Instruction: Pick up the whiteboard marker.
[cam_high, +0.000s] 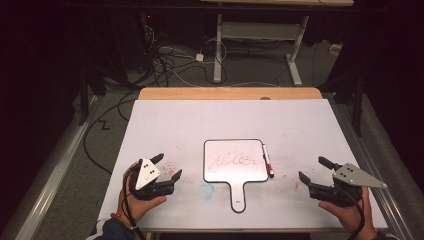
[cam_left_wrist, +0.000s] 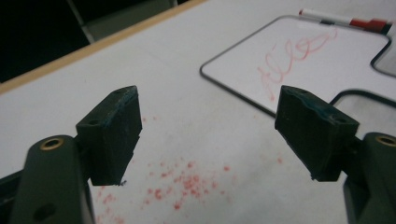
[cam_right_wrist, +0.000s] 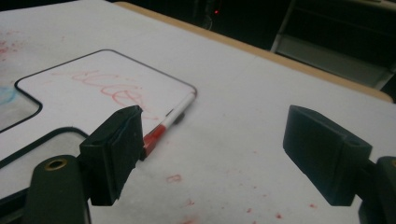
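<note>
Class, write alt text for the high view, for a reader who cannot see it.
A small handled whiteboard with red scribble lies mid-table, a red-capped marker along its right edge. The left gripper and right gripper, each hand-held with jaws open, rest on either side of the white table.

From my high view the desk (cam_high: 165, 125) is evenly lit from overhead, while the room around it falls off to near black. I see soft, short shadows and no harsh glare. In both gripper views the near black jaws blur slightly, and the desk's far edge looks soft and grainy.
</note>
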